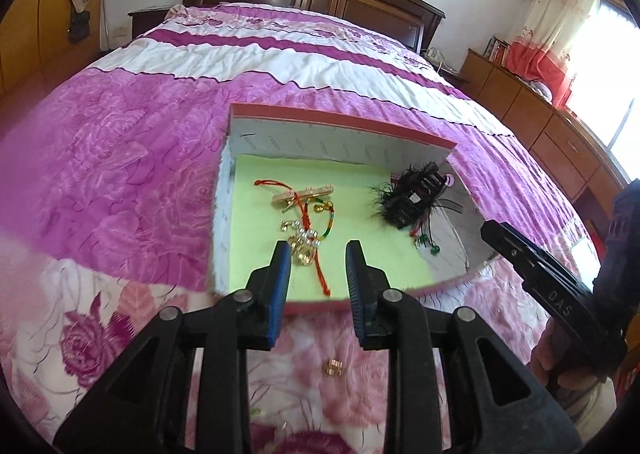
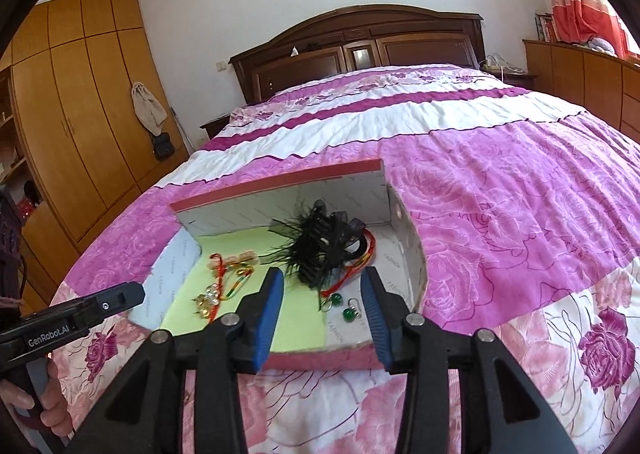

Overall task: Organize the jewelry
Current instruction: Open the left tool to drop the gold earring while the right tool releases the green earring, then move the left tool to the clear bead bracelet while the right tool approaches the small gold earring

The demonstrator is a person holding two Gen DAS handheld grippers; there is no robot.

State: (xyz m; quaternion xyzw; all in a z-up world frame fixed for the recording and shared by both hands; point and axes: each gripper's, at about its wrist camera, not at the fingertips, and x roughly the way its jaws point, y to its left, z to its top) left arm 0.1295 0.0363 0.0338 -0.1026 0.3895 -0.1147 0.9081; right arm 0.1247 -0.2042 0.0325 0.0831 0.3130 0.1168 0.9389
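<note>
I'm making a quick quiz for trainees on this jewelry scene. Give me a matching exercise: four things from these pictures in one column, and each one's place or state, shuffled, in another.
Things:
1. black feather clip
2. gold ring
3. green earrings
4. left hand-held gripper

Places or states:
A. on the bedspread, outside the box
B. open, nothing between its fingers
C. near the box's far wall, on the right side
D. in the box's near right corner, beside the green paper

Pairs: 1-C, 2-A, 3-D, 4-B
</note>
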